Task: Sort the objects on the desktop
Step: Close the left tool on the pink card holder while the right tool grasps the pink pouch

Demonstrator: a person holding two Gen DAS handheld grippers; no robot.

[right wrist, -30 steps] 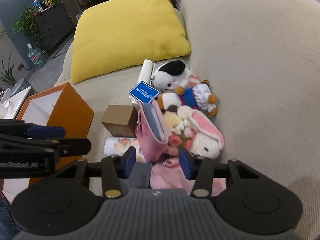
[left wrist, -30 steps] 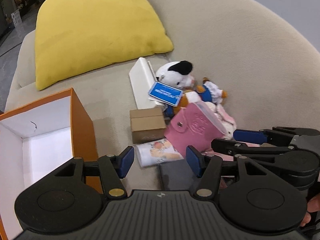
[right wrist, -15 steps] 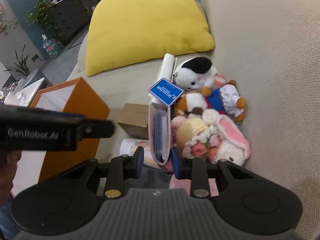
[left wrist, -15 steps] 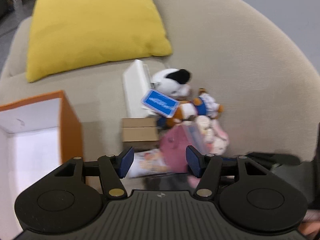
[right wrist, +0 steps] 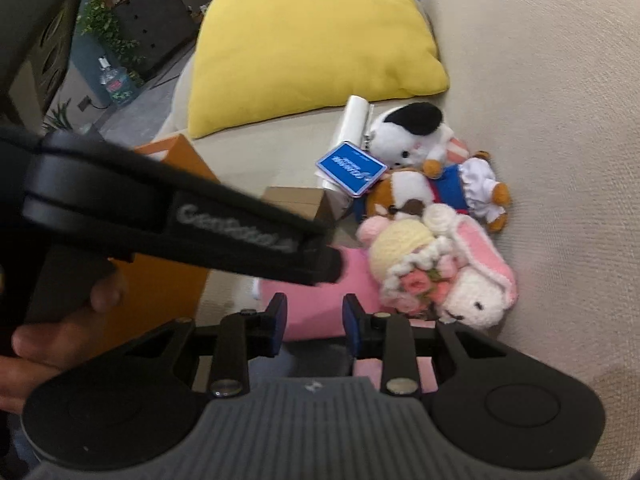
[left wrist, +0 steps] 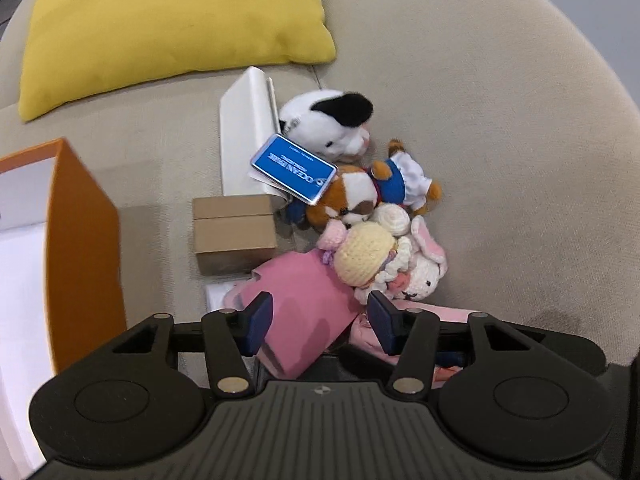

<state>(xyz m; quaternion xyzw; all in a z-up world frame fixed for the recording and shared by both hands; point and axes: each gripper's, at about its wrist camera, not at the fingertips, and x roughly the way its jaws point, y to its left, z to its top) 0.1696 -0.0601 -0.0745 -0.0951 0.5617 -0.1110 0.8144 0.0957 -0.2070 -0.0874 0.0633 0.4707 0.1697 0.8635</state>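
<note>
Pink wallet (left wrist: 304,312) is lying tilted just in front of the cardboard box (left wrist: 234,232). Crochet bunny (left wrist: 424,272) is leaning beside it, right of the box; blue card (left wrist: 294,169) is resting just behind the box.

The blue tag (left wrist: 294,172) reads "OCEAN PARK"; blurred lettering marks the left gripper (right wrist: 236,228).

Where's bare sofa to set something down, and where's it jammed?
Bare seat: the strip between the orange box and the cardboard box, running up to the yellow pillow. Also bare: the cushion right of the plush toys. Jammed: the pile from the white box down to the pink wallet.
</note>
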